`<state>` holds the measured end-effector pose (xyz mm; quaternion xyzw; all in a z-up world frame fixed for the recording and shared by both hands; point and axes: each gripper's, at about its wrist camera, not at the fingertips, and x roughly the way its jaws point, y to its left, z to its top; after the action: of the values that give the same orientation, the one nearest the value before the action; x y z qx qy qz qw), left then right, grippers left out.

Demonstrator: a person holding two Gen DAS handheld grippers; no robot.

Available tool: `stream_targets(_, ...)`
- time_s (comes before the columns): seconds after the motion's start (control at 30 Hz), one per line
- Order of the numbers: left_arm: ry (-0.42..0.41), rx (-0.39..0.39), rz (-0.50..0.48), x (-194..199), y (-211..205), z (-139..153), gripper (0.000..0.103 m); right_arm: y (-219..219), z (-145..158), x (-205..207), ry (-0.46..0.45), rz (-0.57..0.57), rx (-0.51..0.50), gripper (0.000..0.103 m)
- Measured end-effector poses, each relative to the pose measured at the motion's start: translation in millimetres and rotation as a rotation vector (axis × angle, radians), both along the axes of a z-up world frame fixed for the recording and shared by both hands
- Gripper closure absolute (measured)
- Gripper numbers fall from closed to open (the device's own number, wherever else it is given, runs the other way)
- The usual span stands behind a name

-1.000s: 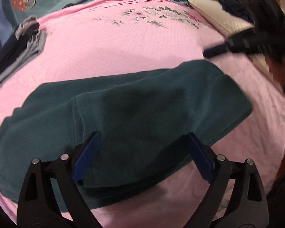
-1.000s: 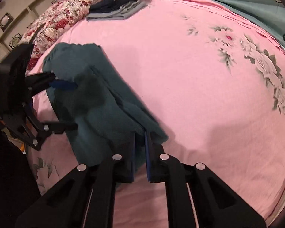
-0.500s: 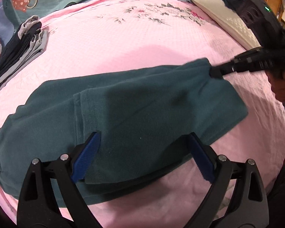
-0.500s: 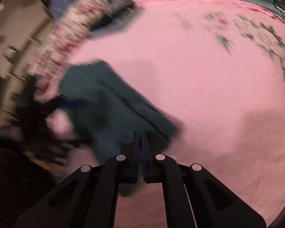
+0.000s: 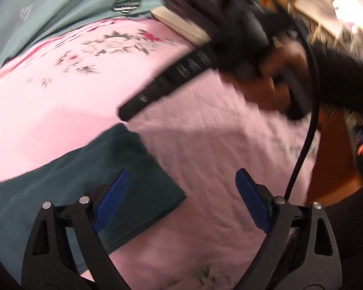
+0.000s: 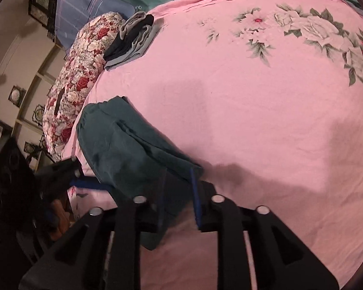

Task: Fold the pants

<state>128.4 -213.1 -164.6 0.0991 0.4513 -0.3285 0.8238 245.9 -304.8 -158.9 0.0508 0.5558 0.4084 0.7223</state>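
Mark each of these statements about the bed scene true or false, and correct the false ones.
1. The dark teal pants lie folded on the pink bedspread. True.
2. The left gripper has its jaws clamped on a corner of the pants. False: its jaws stand wide apart, closing slightly, with nothing pinched between them.
3. A stack of folded grey and dark clothes sits at the far edge of the bedspread, beside a floral pillow. True.
4. The bedspread is plain, with no pattern. False: it bears a printed flower design.
5. The right gripper is over the near corner of the pants, its jaws opening. True.
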Motion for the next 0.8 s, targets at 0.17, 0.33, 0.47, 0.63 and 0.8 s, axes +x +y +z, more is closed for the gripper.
stream_targets(0.17, -0.003, 0.064, 0.067, -1.4, -6.0, -19.2, 0.026, 17.3, 2.8, -0.2, -0.071, 0.232, -0.095, 0.079)
stream_targets(0.33, -0.078, 0.131, 0.047, -14.6, -20.4, -23.3, 0.033, 36.4, -13.4, 0.5, -0.075, 0.413, -0.188, 0.079)
stream_targets(0.47, -0.084, 0.167, 0.041, -16.8, -24.1, -30.2, 0.034, 42.3, -17.9, 2.1, -0.081, 0.498, -0.191, 0.088)
stream_targets(0.63, -0.057, 0.158, 0.043, -21.0, -21.0, -30.3, 0.039, 44.0, -10.3, 6.2, -0.12, 0.531, -0.2, 0.094)
stream_targets(0.8, -0.057, 0.163, 0.037, -24.0, -19.5, -33.9, 0.038, 41.8, -15.4, 18.9, -0.129, 0.481, -0.193, 0.095)
